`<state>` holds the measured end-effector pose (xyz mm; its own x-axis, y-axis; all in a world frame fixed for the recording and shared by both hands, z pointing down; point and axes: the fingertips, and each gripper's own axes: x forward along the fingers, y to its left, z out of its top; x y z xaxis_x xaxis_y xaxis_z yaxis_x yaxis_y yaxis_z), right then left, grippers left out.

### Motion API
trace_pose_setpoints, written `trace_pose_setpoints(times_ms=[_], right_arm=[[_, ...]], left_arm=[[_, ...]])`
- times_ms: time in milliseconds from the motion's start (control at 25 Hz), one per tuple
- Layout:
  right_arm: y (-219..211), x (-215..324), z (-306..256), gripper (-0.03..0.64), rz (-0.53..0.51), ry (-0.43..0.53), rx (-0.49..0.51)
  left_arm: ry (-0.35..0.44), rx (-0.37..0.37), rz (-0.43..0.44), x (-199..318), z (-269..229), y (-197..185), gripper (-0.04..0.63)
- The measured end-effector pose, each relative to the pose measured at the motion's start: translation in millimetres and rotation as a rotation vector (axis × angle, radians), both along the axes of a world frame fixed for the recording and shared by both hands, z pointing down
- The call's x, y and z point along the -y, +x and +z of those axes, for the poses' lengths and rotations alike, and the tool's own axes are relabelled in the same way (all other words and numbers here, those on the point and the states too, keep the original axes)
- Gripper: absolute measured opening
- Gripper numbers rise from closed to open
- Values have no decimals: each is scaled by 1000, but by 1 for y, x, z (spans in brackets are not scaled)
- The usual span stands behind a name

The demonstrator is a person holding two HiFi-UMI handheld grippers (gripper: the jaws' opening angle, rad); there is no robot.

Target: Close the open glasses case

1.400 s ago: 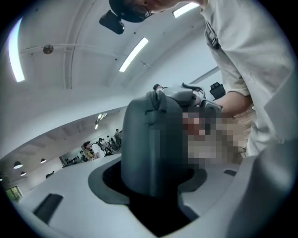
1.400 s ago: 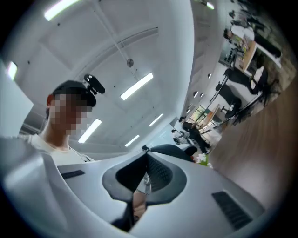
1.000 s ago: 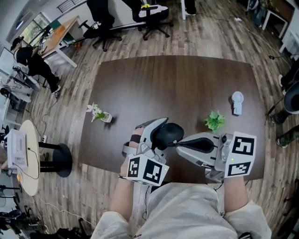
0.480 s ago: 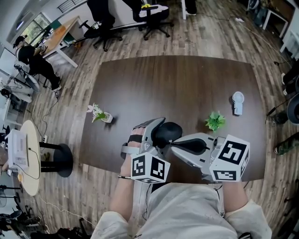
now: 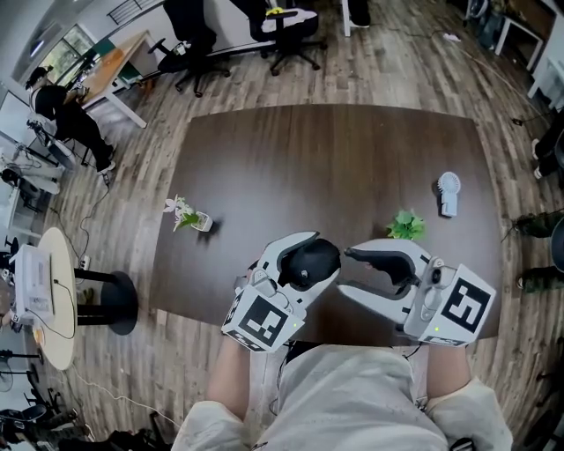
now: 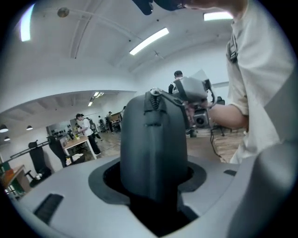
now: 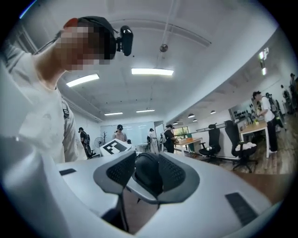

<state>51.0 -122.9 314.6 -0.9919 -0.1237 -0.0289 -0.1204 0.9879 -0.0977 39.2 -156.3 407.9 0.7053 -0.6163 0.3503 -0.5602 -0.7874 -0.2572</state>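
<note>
Left gripper (image 5: 318,258) is clamped on the dark glasses case (image 6: 153,148); right gripper (image 5: 345,269), just beside the case, has jaws just opened, gripping nothing.

Open-plan office: desks (image 5: 113,75), swivel chairs (image 5: 286,26), strip lights (image 7: 152,71), ppl (image 5: 55,110) at workstations, wood floor (image 5: 397,70).

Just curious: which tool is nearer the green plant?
Right. The right tool, jaws just opened, gripping nothing, hangs close by the green plant; the left tool, clamping the glasses case, is farther to its left.
</note>
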Motion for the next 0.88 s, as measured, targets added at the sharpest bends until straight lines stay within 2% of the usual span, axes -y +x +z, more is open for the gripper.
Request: trace_pose_setpoints(times_ms=[120, 240, 320, 400, 600, 880], right_arm=[[-5, -11, -7, 239, -83, 32, 22], [-10, -25, -10, 306, -168, 57, 19], [-12, -30, -5, 316, -203, 62, 12], [-11, -31, 0, 272, -217, 51, 20], [-9, -32, 0, 264, -221, 62, 49], [-1, -24, 2, 261, -168, 79, 47]], left_arm=[[-19, -60, 145, -19, -16, 19, 252], [-51, -85, 233, -35, -25, 29, 252], [-81, -115, 270, -42, -27, 34, 252], [-105, -142, 301, -48, -28, 39, 252], [-118, -148, 312, -51, -25, 43, 254], [-37, -127, 237, -40, -23, 39, 289]])
